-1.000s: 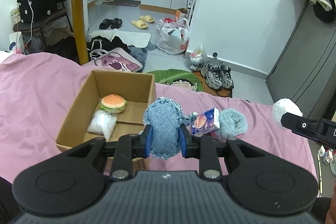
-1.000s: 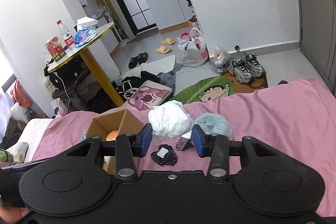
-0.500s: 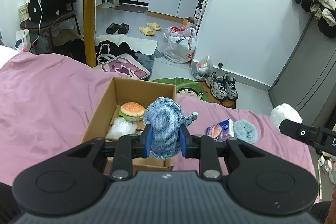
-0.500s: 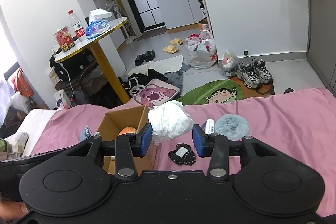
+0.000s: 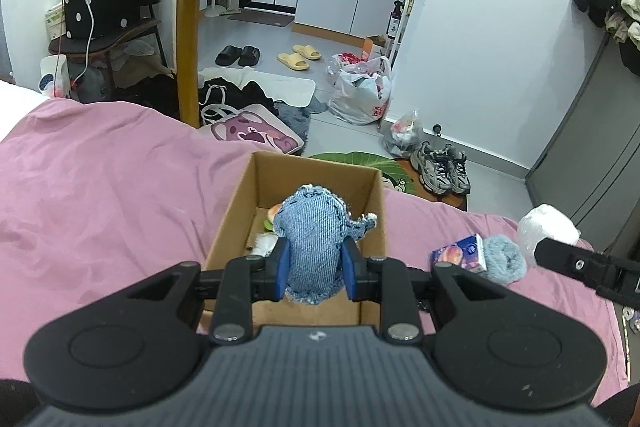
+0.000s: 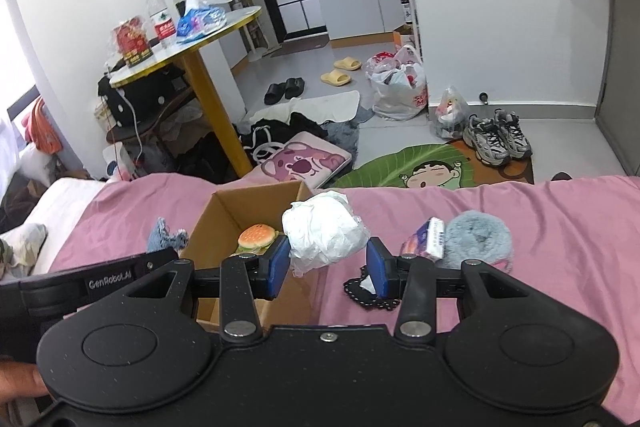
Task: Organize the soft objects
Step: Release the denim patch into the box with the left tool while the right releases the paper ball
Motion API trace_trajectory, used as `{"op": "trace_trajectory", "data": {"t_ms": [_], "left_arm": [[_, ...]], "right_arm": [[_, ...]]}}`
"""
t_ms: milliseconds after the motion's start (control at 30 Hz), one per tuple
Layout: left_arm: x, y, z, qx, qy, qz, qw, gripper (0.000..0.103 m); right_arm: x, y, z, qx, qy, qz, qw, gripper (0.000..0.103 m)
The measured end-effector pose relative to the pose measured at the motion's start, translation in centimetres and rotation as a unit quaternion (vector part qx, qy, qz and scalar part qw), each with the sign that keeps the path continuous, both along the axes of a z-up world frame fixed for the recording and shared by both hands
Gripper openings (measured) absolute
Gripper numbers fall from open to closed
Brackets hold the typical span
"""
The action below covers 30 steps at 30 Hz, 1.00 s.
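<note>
My left gripper (image 5: 315, 273) is shut on a blue denim soft toy (image 5: 316, 239) and holds it over the open cardboard box (image 5: 236, 205) on the pink bed. A burger toy (image 6: 256, 238) and a white bag lie in the box. My right gripper (image 6: 328, 269) holds a crumpled white soft ball (image 6: 324, 233), which touches the left pad; a gap shows at the right pad. It hovers by the box's right wall (image 6: 298, 201). The ball also shows in the left wrist view (image 5: 548, 229).
A tissue pack (image 5: 460, 253), a grey fluffy pad (image 6: 476, 237) and a small black lace piece (image 6: 366, 291) lie on the pink sheet (image 6: 560, 227) right of the box. Beyond the bed's edge are a yellow table (image 5: 188, 47), bags and shoes.
My left gripper has carried the denim toy from right of the box to above its inside. My right gripper has moved left with the white ball, nearer the box.
</note>
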State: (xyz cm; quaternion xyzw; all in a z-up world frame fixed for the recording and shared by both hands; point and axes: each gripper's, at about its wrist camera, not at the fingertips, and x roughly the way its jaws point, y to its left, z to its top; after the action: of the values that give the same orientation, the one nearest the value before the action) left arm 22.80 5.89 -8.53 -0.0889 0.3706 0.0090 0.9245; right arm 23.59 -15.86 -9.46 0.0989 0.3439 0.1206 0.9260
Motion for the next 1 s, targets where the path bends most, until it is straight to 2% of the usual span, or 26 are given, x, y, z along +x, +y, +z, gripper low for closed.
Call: {"op": "trace_trajectory", "data": {"t_ms": [367, 633, 733, 867, 1000], "left_arm": [[1.7, 2.6, -2.0, 0.001, 0.0, 0.013, 0.9999, 0.026], [2.5, 4.0, -3.4, -0.018, 0.016, 0.026, 0.9994, 0.026], [2.7, 4.4, -3.7, -0.013, 0.009, 0.035, 0.9993, 0.026], [3.5, 5.0, -4.4, -0.034, 0.026, 0.038, 0.9984, 0.026], [4.0, 5.0, -4.8, -0.035, 0.032, 0.034, 0.9983, 0.027]], "right_arm": [[1.6, 3.4, -0.4, -0.017, 0.004, 0.019, 1.0, 0.041], [2.8, 5.0, -1.5, -0.022, 0.012, 0.025, 0.999, 0.041], [3.3, 5.5, -2.0, -0.021, 0.019, 0.026, 0.999, 0.041], [4.0, 6.2, -2.4, -0.023, 0.026, 0.025, 0.999, 0.041], [4.5, 6.9, -2.7, -0.024, 0.028, 0.027, 0.999, 0.041]]}}
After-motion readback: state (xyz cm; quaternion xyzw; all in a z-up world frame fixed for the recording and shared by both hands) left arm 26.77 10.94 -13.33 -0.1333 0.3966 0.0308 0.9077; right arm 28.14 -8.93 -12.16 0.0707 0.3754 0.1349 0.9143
